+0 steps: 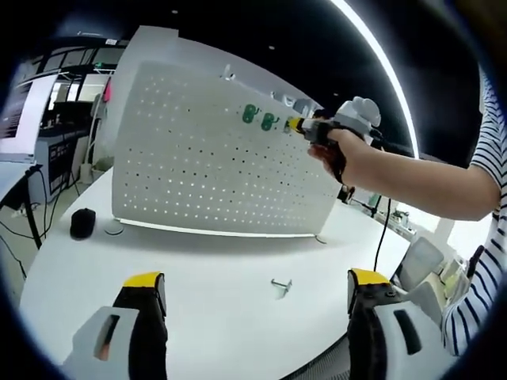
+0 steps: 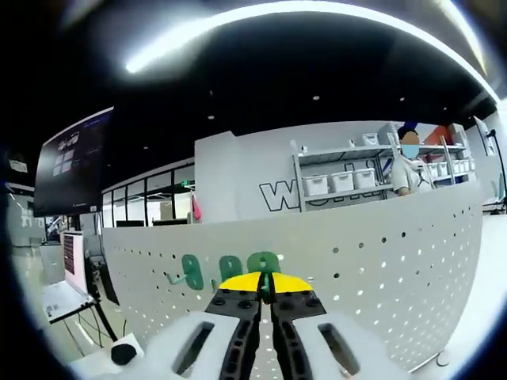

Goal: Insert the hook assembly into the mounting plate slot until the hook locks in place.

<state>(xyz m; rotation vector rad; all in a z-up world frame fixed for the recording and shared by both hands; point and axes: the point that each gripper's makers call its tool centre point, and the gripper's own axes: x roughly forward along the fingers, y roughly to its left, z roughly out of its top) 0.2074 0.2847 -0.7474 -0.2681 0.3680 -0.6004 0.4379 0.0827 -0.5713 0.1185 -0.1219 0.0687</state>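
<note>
A white perforated mounting plate [image 1: 206, 166] stands upright on the white table [image 1: 214, 317]. Two green hooks [image 1: 259, 118] sit in its upper row. My right gripper [image 1: 296, 124], held by a person's hand, presses its yellow tips against the plate just right of them. In the right gripper view the jaws [image 2: 267, 286] are shut on a green hook [image 2: 262, 264] at the plate [image 2: 380, 261], with two mounted green hooks [image 2: 211, 271] to its left. My left gripper [image 1: 255, 281] hangs open over the table, nothing between its jaws. A loose metal hook [image 1: 281, 285] lies on the table ahead of it.
A black mouse-like object [image 1: 82, 223] and a small white disc [image 1: 114, 229] lie at the plate's left foot. A cable [image 1: 381, 237] drops behind the right arm, with chairs [image 1: 420, 265] past the table's right edge. Shelves with bins [image 2: 341, 182] stand behind the plate.
</note>
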